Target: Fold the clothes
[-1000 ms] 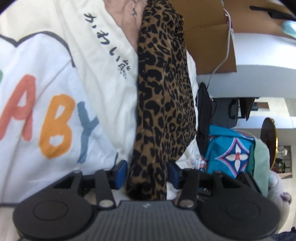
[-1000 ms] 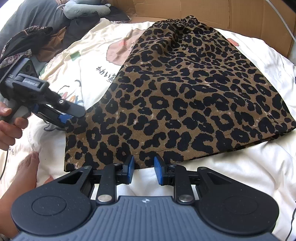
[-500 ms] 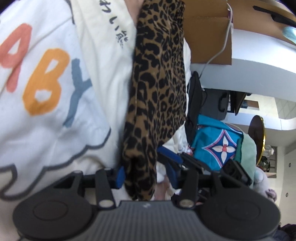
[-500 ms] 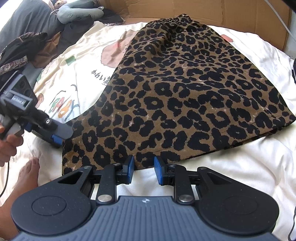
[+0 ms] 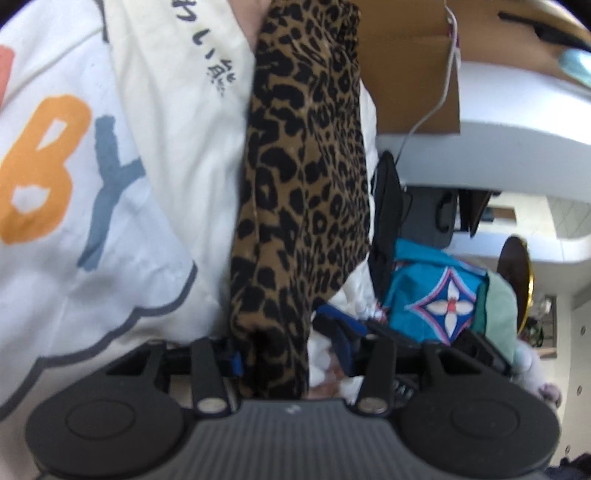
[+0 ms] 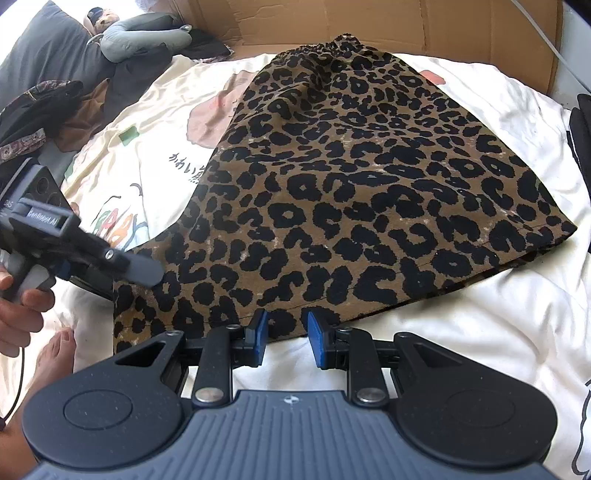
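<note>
A leopard-print skirt [image 6: 362, 192] lies flat on a white printed bedsheet [image 6: 147, 147], waistband at the far end by the cardboard. My right gripper [image 6: 284, 338] is open and empty, its blue pads right at the near hem. My left gripper [image 5: 288, 360] is open, with the skirt's near-left corner [image 5: 273, 332] lying between its jaws. It also shows in the right wrist view [image 6: 122, 269] at that corner, held by a hand.
A cardboard wall [image 6: 406, 26] stands behind the bed. Dark clothes and a grey pillow [image 6: 140, 37] are piled at the far left. A bare foot [image 6: 55, 354] rests on the bed at the near left. A teal patterned cloth [image 5: 436, 291] lies to the right.
My left gripper has pushed further onto the skirt's near-left corner, so more fabric lies between its jaws. The right gripper has moved closer to the hem.
</note>
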Demonstrator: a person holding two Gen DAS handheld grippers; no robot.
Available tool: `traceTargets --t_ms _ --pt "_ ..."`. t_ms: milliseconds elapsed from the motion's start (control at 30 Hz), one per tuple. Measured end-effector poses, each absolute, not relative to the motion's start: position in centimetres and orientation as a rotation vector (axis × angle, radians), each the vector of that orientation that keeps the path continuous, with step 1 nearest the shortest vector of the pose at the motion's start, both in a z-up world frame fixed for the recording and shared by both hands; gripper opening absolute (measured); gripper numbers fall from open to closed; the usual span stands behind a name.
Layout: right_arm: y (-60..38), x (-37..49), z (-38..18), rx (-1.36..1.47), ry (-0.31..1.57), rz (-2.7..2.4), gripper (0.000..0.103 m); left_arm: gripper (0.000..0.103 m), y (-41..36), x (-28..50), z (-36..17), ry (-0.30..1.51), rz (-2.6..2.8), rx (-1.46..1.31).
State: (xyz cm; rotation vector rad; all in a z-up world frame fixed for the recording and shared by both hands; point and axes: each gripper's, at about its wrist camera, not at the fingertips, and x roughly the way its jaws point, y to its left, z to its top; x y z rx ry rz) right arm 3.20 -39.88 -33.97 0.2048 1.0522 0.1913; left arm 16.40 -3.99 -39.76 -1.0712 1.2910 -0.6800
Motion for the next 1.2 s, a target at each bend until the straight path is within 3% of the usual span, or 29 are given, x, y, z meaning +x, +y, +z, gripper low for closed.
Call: traceTargets --t_ms 300,433,667,700,800,833,1200 --pt "-40.3 3.1 -33.7 0.217 1.031 0.182 0.031 0.047 -5.2 15.4 -39.7 1.352 -0.739 -1.091" --pt "-41.4 3.1 -33.6 0.244 1.019 0.15 0.031 0.034 -4.9 14.5 -40.2 1.38 -0.724 -1.103" --pt "-43.6 3.3 -33.4 0.309 0.995 0.078 0.03 0.034 -3.5 14.1 -40.8 1.355 -0.646 -1.172" --pt "-43.9 3.4 -33.4 0.32 0.991 0.067 0.031 0.031 -3.4 14.1 -40.9 1.355 -0.642 -1.178" --pt "-45.6 3.5 -33.4 0.35 0.973 0.017 0.03 0.01 -3.5 14.0 -41.3 1.387 -0.613 -1.145" --pt "-46.3 3.5 -33.4 0.359 0.965 -0.005 0.03 0.008 -3.6 14.0 -41.5 1.399 -0.598 -1.14" --pt "-55.3 3.7 -34.0 0.484 0.872 -0.248 0.037 0.006 -3.3 14.5 -40.4 1.389 -0.594 -1.044"
